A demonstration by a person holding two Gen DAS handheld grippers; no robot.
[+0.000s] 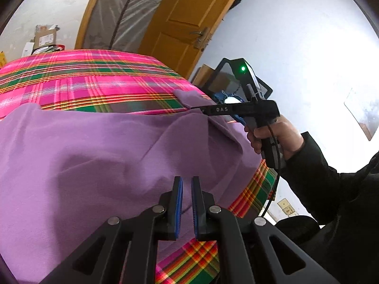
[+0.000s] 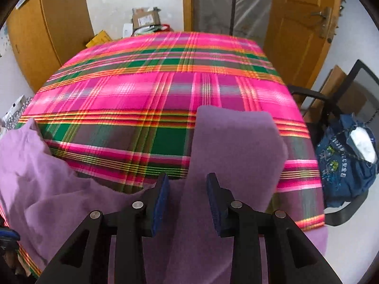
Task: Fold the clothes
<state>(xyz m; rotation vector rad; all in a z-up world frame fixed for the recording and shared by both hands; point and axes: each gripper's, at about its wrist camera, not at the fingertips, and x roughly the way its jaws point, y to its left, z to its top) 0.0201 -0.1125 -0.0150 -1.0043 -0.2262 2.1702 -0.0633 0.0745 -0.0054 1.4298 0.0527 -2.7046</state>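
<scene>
- Blue-padded fingers of the left hand-held gripper are seen nearest the lens, set close together with a narrow gap showing between the pads; whether a fold of cloth is pinched there cannot be told.
- One purple garment is spread over the near part of the counter, which is covered by a pink-and-green plaid cloth; the garment lies directly under and ahead of the left hand-held gripper.
- The right hand-held gripper is held open, its pads well apart, with a strip of the garment passing between and beneath them.
- From the right hand-held gripper a sleeve-like flap runs straight ahead, its long axis pointing away toward the far edge of the counter; its blunt end lies flat on the plaid.
- The bulk of the garment is bunched to the left of that flap, with bare plaid between the two.
- The flap is judged nearer to the right hand-held gripper, the bunched bulk nearer to the left one.
- In the left view the right hand-held gripper is seen from the side, its tip touching a raised fold at the garment's far right edge, held by a hand.
- Counted: one garment, two hand-held grippers, one counter, one blue bag on a chair beside the counter.
- How far the folding stands is not settled: the garment is neither flat nor in a neat stack.
</scene>
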